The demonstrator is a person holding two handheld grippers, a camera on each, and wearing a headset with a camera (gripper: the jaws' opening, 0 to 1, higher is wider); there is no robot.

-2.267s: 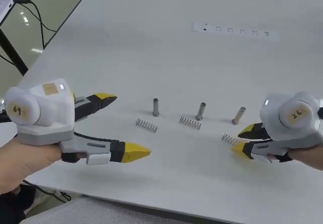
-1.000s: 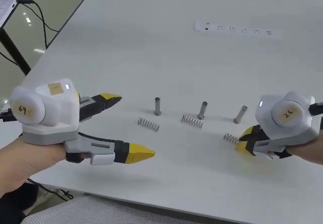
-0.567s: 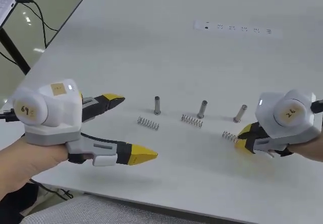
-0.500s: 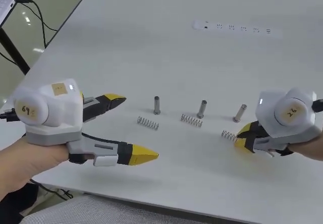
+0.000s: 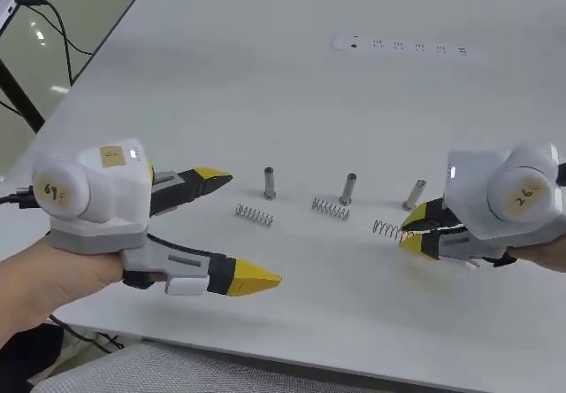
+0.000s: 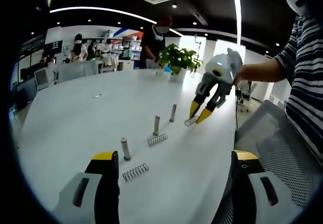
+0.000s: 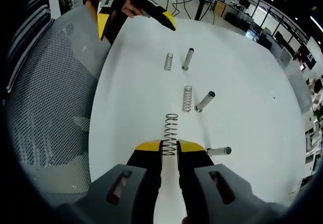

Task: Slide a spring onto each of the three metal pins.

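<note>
White table in an open office, carrying three metal pins in a row: left pin, middle pin, right pin, none sleeved yet. Two loose springs lying flat just in front: left spring, middle spring. Pinched at its near end, third spring between right gripper fingers, set narrow on the wire, free end pointing forward, near the right pin. Left gripper spread wide, holding nothing, apart from the left spring. Likely very light, bouncy, easily crushed or flicked away: best gripped gently across the coils near one end, leaving the open end free for the pin tip.
</note>
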